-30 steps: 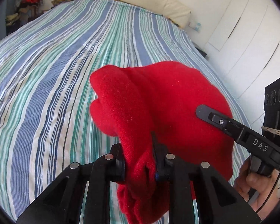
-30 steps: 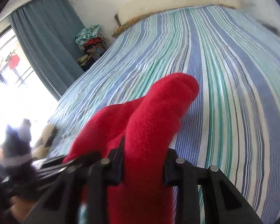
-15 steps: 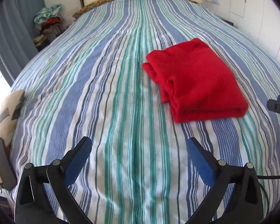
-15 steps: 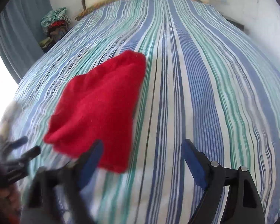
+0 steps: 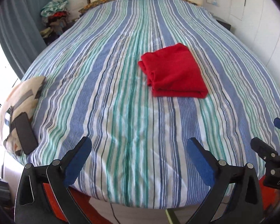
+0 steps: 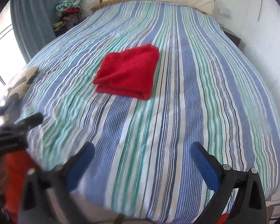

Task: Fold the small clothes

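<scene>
Centre frame on the striped bed (image 5: pixel 121 112), folded red garment (image 5: pixel 174 72), left tool (image 5: pixel 138 160) and right tool (image 6: pixel 141 162) both spread wide after opening, nothing between them

The left gripper (image 5: pixel 139 150) is held over the near edge of the striped bedspread (image 5: pixel 106 93), its blue-padded jaws spread wide with nothing between them. The red garment (image 5: pixel 174 72) is laid folded on the bedspread, far from the jaws and right of centre. A patterned cushion (image 5: pixel 22 100) is placed at the near left edge, with a dark phone (image 5: pixel 25 133) on it. Part of the right gripper (image 5: pixel 270 149) is seen at the near right.
</scene>
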